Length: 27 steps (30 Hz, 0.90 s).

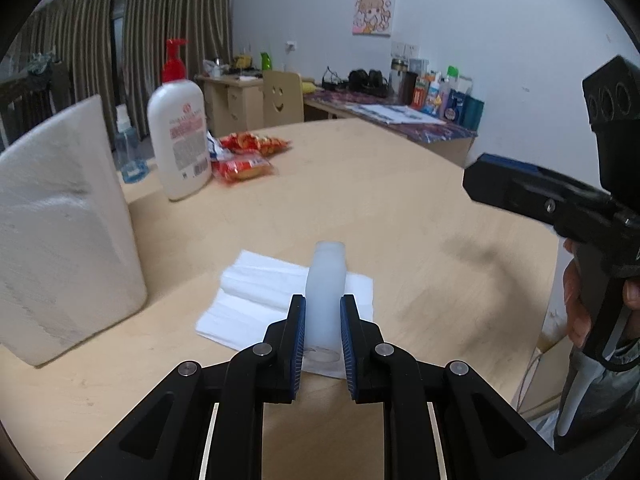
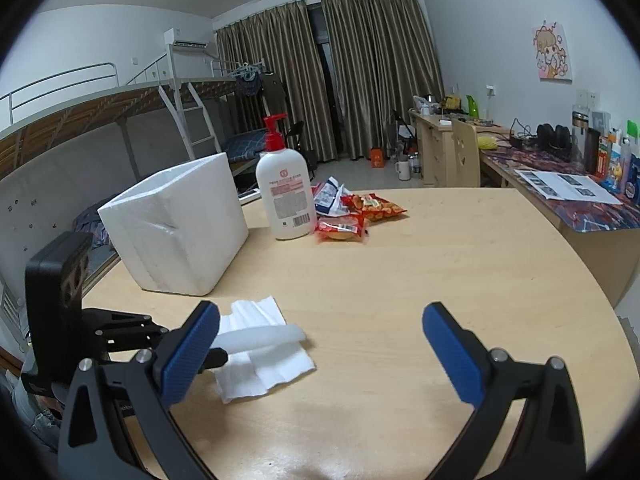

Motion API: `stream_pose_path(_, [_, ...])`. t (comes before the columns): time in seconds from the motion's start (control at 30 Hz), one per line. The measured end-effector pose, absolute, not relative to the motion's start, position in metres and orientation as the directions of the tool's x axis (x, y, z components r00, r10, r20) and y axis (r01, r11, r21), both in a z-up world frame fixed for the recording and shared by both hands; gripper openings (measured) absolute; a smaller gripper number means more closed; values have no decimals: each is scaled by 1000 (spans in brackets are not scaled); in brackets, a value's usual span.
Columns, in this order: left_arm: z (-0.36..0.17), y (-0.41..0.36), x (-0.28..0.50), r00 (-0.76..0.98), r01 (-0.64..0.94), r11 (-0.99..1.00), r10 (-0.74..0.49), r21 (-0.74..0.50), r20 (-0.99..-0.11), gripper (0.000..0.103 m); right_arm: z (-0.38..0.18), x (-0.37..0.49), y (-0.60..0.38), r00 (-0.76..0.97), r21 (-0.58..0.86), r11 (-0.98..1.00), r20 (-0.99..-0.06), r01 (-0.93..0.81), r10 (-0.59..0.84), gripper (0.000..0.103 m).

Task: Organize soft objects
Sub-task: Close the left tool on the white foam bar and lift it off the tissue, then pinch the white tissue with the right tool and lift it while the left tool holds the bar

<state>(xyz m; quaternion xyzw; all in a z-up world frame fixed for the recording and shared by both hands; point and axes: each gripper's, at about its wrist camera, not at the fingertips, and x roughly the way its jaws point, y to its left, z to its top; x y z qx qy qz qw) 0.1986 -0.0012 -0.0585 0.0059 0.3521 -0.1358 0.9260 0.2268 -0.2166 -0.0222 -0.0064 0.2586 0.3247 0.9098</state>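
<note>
White foam strip (image 1: 325, 292) sits clamped between the left gripper (image 1: 323, 336) pads, above the tissue (image 1: 256, 300). Foam box (image 1: 60, 232) stands to its left. Right gripper (image 2: 320, 344) gapes, empty.

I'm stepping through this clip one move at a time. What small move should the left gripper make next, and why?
Probably carry the white foam strip toward the white foam box. The left gripper is already shut on the strip, above the tissue, and the right gripper is open and empty.
</note>
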Motion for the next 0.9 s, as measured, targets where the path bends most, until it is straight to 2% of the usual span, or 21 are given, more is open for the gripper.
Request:
stream_pose_path(0.4, [-23, 31, 161, 796, 165, 985, -164, -52, -582, 18, -13, 205, -198, 640, 119, 757, -460, -642, 615, 103])
stream_pose_path(0.9, [-18, 65, 136, 825, 67, 995, -93, -67, -557, 18, -42, 208, -143, 561, 73, 710, -558, -701, 611, 103])
